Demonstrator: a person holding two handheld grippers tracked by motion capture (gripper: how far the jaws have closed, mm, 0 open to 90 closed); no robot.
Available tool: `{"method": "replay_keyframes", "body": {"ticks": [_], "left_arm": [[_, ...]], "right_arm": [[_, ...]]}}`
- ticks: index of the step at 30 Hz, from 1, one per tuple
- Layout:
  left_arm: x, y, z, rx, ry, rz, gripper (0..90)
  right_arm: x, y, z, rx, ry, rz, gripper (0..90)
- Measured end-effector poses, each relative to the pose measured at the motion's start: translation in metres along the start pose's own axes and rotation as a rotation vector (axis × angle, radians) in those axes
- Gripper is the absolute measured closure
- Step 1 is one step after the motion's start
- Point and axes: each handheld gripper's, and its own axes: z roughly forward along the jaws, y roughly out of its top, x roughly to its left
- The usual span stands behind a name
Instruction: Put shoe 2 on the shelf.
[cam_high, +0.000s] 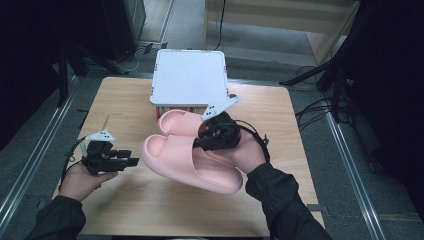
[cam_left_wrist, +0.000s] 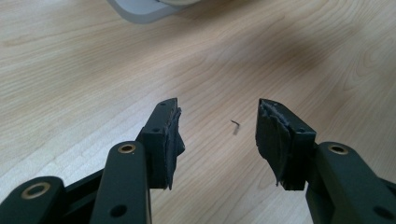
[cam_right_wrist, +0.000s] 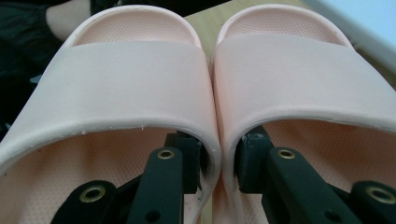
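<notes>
Two pink slide slippers (cam_high: 190, 160) are held side by side above the wooden table (cam_high: 130, 200), lifted off it. My right gripper (cam_high: 202, 140) reaches into both slippers, one jaw inside each, and pinches their two inner walls (cam_right_wrist: 217, 154) together. The straps (cam_right_wrist: 135, 84) and toe ends lie beyond the jaws in the right gripper view. My left gripper (cam_high: 131, 159) hovers low at the table's left, pointing toward the slippers. Its jaws stand open over bare wood with nothing between the pads (cam_left_wrist: 173, 140).
A white square box (cam_high: 189, 77) stands at the table's far edge, right behind the slippers. A small dark scrap (cam_left_wrist: 235, 125) lies on the wood in front of the left gripper. Metal rails and dark stands flank the table.
</notes>
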Motion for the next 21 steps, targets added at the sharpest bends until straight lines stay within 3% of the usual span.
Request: {"method": "replay_keyframes", "body": {"ticks": [6,11,17,21], "left_arm": [[0.0,-0.001,-0.002,-0.003,-0.004,-0.007,48.9],[-0.001,-0.001,-0.001,-0.006,-0.002,-0.005,48.9],[-0.001,0.0,-0.001,-0.006,-0.007,-0.002,48.9],[-0.003,0.0,0.0,-0.001,-0.014,0.004,48.8]], "right_arm": [[-0.006,0.029,-0.01,-0.002,-0.034,-0.007,75.0],[-0.02,0.052,-0.016,-0.013,-0.052,-0.007,75.0],[-0.042,0.082,-0.016,0.023,-0.185,0.064,75.1],[-0.063,0.102,-0.014,0.032,-0.284,0.155,75.1]]}}
